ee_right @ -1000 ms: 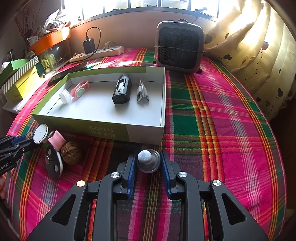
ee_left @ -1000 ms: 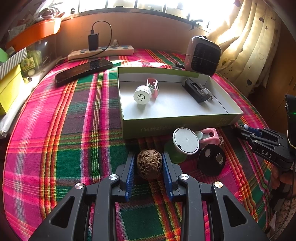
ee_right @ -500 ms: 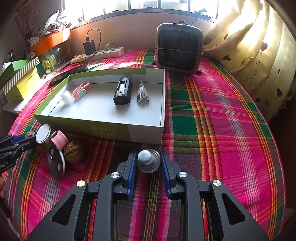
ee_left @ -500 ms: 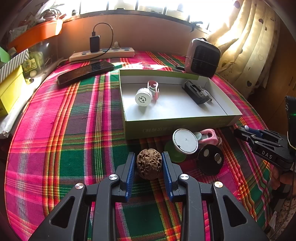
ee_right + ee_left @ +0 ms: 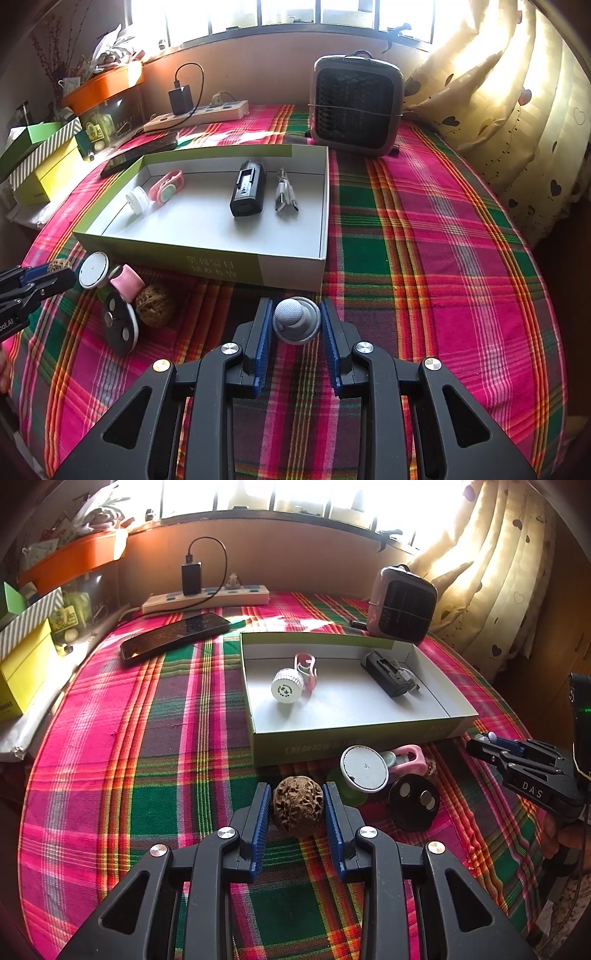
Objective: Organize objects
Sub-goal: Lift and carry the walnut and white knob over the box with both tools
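While the walnut (image 5: 297, 805) sits pinched in my left gripper (image 5: 297, 806) at lower centre and my right gripper (image 5: 296, 321) clamps the grey knob (image 5: 296, 320), I should carry each over the green box's (image 5: 207, 258) near wall before releasing, clear of the leftover clutter.

Plaid-clothed table (image 5: 424, 236), open box (image 5: 288, 267)

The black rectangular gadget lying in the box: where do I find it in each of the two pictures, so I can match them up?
Left wrist view: black gadget lies in the far right part of the green-sided box, slanted, with a pale cable against its right side.
Right wrist view: black gadget sits right of the box's middle, the cable just to its right.
Shared landmark: the small heater standing behind the box.
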`<state>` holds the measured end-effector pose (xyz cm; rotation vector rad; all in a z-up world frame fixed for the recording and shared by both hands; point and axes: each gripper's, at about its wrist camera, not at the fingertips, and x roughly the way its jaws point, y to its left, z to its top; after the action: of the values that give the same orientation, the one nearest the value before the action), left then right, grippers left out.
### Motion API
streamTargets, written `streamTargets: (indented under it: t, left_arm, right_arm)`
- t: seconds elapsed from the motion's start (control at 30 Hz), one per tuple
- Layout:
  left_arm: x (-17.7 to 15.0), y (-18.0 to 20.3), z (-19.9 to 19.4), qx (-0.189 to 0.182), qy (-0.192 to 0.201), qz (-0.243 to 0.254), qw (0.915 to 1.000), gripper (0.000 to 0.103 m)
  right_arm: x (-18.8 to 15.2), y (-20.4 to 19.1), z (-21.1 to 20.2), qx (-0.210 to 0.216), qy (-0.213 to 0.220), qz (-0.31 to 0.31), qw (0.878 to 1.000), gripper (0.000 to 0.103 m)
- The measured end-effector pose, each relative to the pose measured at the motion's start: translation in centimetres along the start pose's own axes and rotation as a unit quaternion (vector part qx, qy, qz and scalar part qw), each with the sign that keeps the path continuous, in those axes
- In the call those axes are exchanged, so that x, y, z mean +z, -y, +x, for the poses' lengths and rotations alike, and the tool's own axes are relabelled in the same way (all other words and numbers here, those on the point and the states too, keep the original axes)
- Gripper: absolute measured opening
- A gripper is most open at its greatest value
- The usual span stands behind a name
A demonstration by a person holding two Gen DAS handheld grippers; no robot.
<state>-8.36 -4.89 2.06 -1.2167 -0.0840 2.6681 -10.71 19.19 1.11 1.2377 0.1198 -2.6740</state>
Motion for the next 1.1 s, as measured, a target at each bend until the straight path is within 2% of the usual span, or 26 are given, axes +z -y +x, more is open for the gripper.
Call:
streamTargets:
  t: [0.33, 0.67, 1.1]
  left_arm:
    - [0.8, 0.1, -0.8, -0.002, 0.010, 0.005, 0.9999, 0.026]
    - [3.0, 0.5, -1.5, -0.002, 0.027, 0.018, 0.9995, 0.026]
    - [6.6, 0.9, 0.2, -0.006, 0.027, 0.028, 0.9992, 0.026]
  right_arm:
    - [0.8, 0.1, -1.4, 0.002, 0.018, 0.005, 1.000, 0.027]
    - [2.8, -0.5, -2.2, 0.012, 0.035, -0.003, 0.999, 0.027]
    - [6.5, -2.6, -0.8, 0.043, 0.040, -0.029, 0.998, 0.027]
